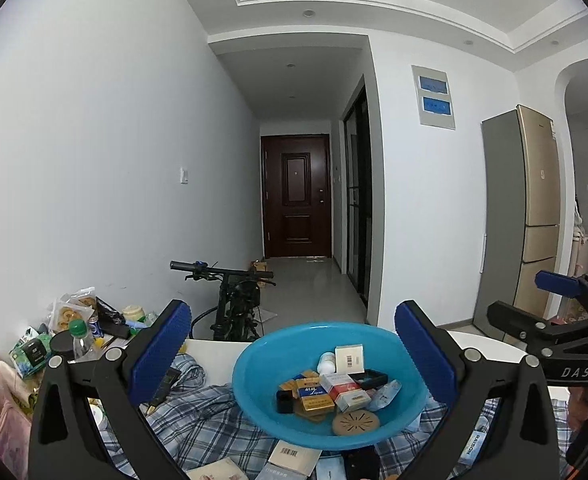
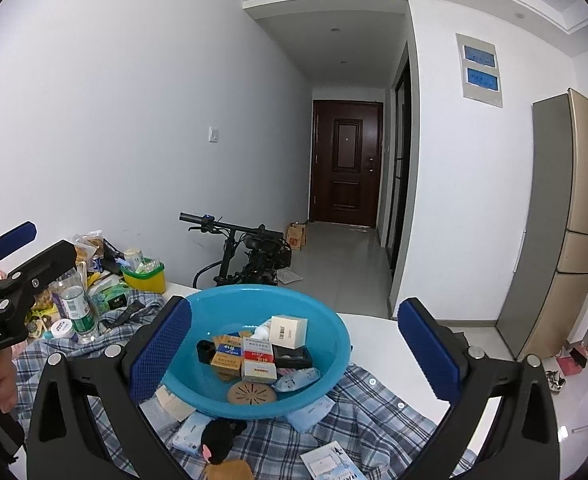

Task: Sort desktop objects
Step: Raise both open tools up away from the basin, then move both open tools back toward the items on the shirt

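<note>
While both hang empty: my left gripper (image 1: 289, 354) and right gripper (image 2: 294, 350) gape wide above the blue basin (image 1: 253, 364).
Risk: clipping its rim ahead tips the small boxes (image 1: 336, 390) out.
Snag: checked shirt (image 2: 374, 412) below could drag it.

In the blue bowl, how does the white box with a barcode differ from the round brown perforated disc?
The white cardboard box with a barcode is a cuboid propped up at the far side of the blue plastic bowl; the round brown perforated disc is thin, lying flat at the near side. The box leans on other packets; the disc rests on the bowl's bottom. Both sit inside the bowl, touched by neither tongs.
</note>
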A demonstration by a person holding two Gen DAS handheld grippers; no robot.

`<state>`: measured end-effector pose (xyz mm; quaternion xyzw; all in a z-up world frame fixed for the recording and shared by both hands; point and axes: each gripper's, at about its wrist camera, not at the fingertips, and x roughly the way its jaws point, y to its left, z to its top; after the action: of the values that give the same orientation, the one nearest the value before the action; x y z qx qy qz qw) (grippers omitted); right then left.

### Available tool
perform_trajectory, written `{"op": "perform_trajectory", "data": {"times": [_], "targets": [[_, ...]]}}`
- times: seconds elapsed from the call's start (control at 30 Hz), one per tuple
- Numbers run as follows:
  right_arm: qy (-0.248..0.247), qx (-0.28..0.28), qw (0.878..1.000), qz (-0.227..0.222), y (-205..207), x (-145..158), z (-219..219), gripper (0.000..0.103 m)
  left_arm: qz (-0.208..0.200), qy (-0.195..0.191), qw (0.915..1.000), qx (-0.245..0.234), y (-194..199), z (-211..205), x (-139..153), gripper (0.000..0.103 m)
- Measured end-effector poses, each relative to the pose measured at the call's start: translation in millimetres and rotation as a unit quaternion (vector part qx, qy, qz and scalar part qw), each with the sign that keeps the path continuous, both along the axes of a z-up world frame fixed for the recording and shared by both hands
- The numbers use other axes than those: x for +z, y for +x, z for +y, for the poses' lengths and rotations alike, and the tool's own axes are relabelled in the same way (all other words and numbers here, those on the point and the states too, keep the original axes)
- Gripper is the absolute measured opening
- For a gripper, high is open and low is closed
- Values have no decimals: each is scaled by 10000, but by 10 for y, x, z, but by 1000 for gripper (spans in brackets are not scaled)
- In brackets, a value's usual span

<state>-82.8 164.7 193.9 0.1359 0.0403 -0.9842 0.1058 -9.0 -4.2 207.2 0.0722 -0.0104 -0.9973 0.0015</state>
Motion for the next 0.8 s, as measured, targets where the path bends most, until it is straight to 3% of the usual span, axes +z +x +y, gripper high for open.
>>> {"op": "perform_trajectory", "data": {"times": [0.33, 0.47, 0.63, 0.8], "targets": [[-364, 299, 9975, -523, 187, -462, 63, 103, -313, -33, 9993, -225, 122, -45, -594, 103], [-281, 99, 9988, -395, 307, -656, 78, 103, -310, 48, 9992, -261, 216, -19, -772, 103], [-430, 211, 9958, -784, 305, -968, 144, 103, -530, 151, 9977, -388, 270, 24, -1017, 103], [-335, 16, 9958, -850, 373, -1248, 169, 103, -638, 108, 9974, -319, 346, 61, -1283, 103]]}}
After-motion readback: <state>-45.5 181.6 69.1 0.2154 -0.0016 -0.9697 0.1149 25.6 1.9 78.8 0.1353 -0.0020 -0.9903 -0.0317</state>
